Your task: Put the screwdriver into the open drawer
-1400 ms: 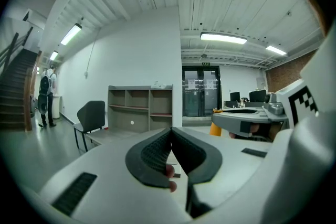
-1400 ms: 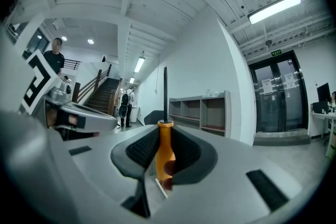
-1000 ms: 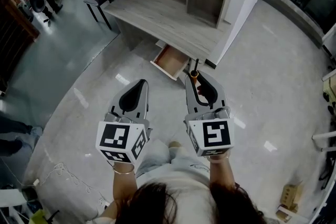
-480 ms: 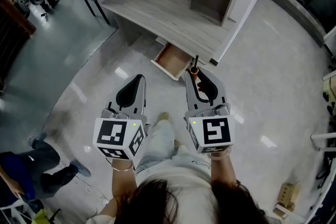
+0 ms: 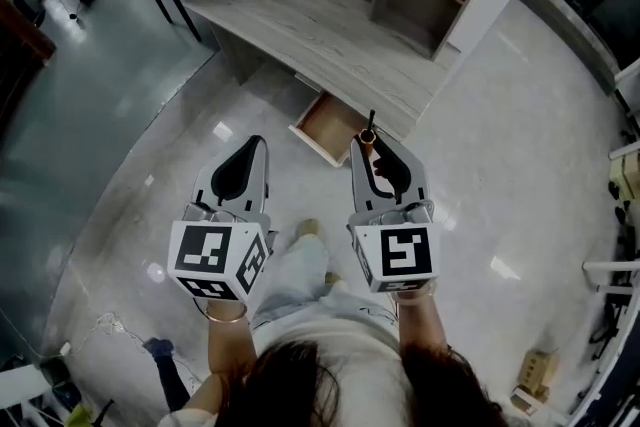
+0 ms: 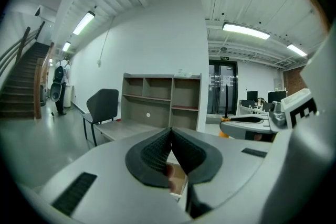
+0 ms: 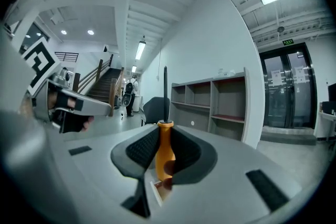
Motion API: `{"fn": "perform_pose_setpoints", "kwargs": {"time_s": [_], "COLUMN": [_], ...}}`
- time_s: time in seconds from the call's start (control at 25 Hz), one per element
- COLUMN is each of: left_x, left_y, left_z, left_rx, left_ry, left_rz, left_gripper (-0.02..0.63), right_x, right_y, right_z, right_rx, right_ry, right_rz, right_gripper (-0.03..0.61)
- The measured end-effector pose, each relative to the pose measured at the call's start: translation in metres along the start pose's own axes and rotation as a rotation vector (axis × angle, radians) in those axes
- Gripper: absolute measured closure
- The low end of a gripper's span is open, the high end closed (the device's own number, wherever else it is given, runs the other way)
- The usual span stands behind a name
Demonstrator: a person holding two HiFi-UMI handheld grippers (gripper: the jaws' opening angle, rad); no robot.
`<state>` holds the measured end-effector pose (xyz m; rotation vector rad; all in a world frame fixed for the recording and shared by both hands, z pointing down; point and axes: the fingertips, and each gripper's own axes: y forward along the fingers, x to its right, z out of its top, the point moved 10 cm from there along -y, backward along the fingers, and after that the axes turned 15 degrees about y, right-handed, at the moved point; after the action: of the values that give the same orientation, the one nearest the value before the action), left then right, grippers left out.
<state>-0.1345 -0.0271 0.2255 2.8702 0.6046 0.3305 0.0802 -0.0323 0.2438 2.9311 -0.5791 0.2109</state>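
The right claw (image 5: 371, 145) clamps the screwdriver (image 7: 165, 157), the left claw (image 5: 251, 147) clenched empty; a slack pinch might drop it short of the drawer (image 5: 335, 127)

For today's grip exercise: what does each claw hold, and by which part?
The right claw holds the screwdriver by its orange handle; the left claw is shut, empty.

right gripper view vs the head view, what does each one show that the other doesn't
Only the right gripper view shows the staircase and glass doors. Only the head view shows the person's shoe and hair. Both show the right claw shut on the orange handle of the screwdriver, the shelf unit and black chair.
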Motion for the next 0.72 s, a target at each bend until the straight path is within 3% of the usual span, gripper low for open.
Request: {"fn": "perform_pose_setpoints", "kwargs": {"time_s": [0.72], "left_x": [-0.057], "left_y": [0.090], "left_z": [-0.040], "left_rx": [-0.097], "left_ry": [-0.062], "left_rz": [-0.002], "left_gripper": [0.597], "right_x": [0.028], "right_y": [0.102], "right_z": [-0.060], "right_rx": [-0.179], "right_ry": [-0.043], "right_rz": [-0.017], "right_gripper": [0.495]}}
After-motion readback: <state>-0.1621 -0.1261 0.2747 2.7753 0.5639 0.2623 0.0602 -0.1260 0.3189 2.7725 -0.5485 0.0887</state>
